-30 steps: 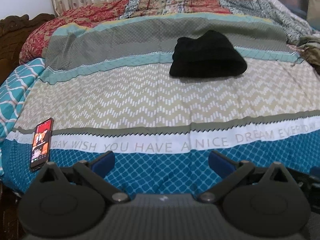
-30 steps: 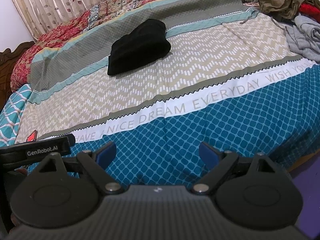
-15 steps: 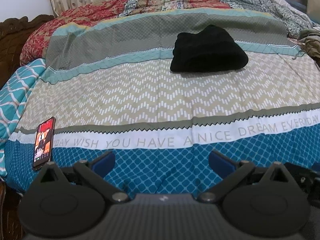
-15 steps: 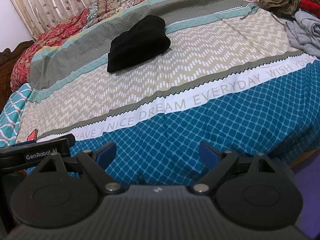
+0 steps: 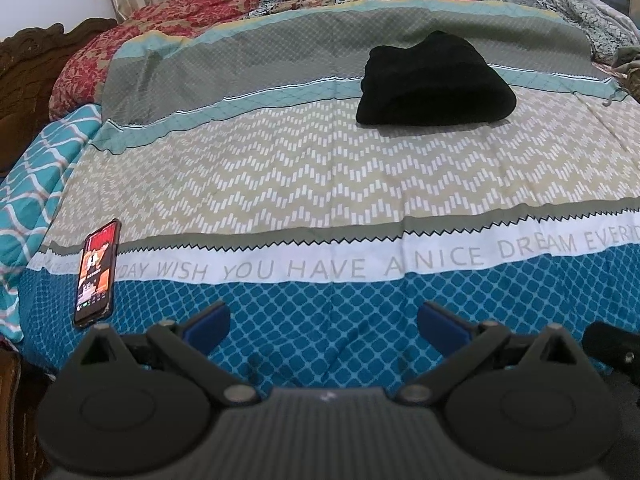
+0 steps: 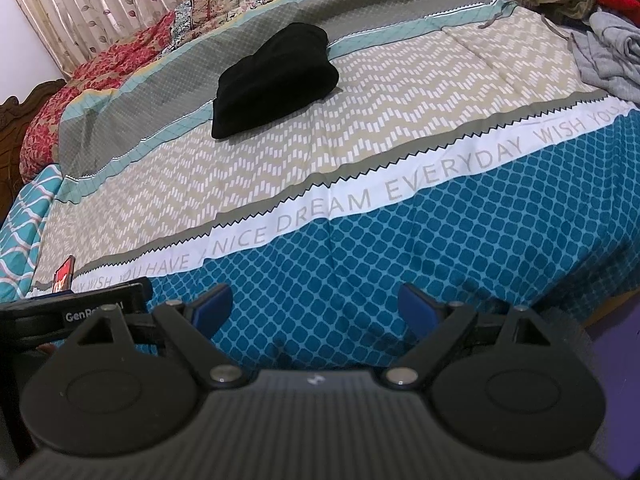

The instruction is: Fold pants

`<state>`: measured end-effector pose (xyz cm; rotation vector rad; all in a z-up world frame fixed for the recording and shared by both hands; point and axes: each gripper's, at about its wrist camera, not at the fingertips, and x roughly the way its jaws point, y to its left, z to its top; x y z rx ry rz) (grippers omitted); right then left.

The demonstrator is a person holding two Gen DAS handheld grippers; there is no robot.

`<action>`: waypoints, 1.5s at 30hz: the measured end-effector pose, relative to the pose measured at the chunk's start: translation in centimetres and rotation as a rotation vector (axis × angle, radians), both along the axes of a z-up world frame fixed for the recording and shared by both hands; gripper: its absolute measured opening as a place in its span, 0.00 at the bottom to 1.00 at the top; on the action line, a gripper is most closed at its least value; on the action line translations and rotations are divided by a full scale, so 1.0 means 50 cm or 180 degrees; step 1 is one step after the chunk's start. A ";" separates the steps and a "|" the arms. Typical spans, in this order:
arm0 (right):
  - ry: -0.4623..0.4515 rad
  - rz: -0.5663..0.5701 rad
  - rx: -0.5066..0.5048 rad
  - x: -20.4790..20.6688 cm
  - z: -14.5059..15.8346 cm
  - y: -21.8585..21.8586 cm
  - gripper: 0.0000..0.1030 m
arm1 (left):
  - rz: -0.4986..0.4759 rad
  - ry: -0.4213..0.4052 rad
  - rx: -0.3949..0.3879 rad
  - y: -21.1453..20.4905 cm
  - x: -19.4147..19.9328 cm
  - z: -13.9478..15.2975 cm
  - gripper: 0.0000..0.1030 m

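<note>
Left hand-held gripper [image 5: 322, 322]: nearest the camera, over the near edge of the bed; its blue fingers [image 5: 206, 322] are spread wide with nothing between them.
Right hand-held gripper [image 6: 316, 308]: also low over the near edge, just to the right of the left one; jaws wide apart and empty.
Bedspread [image 5: 320, 184]: patterned bands run left to right, blue lattice nearest, then a white lettered strip, then beige zigzag, then grey and teal.
Phone [image 5: 97, 272]: lies flat at the near left, screen lit, well apart from the garment.
Pants [image 5: 434, 82]: a black bundle resting far up the bed on the beige and teal bands, already doubled into a compact, rounded stack, touched by neither tool.
Clothes pile [image 6: 592, 12]: loose grey, olive and red garments at the far right.
Step in hand: judging by the compact bundle, the folding looks finished or nearly so, with both tools held clear.
Next move: if another garment is due, it likely means reaching right to the pile and spreading a piece flat on the middle bands.
</note>
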<state>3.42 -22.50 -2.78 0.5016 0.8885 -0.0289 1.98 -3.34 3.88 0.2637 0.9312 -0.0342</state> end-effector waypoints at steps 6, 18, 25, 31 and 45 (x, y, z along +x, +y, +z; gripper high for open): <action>0.0009 0.0004 0.0003 0.000 -0.002 0.002 0.89 | -0.0025 0.0075 -0.0029 0.000 0.004 -0.004 1.00; 0.0018 0.0007 0.0020 0.000 -0.004 0.001 0.89 | 0.0032 0.0155 -0.0056 0.005 0.008 -0.011 1.00; 0.0037 0.0002 0.0042 0.000 -0.005 -0.001 0.89 | 0.0014 0.0171 -0.0046 0.002 0.007 -0.012 1.00; 0.0034 0.0007 0.0041 -0.001 -0.004 -0.001 0.89 | -0.0038 0.0164 -0.0050 0.000 0.005 -0.010 1.00; 0.0034 0.0007 0.0031 0.002 -0.004 -0.002 0.89 | -0.0104 0.0086 -0.0088 -0.004 0.001 -0.003 1.00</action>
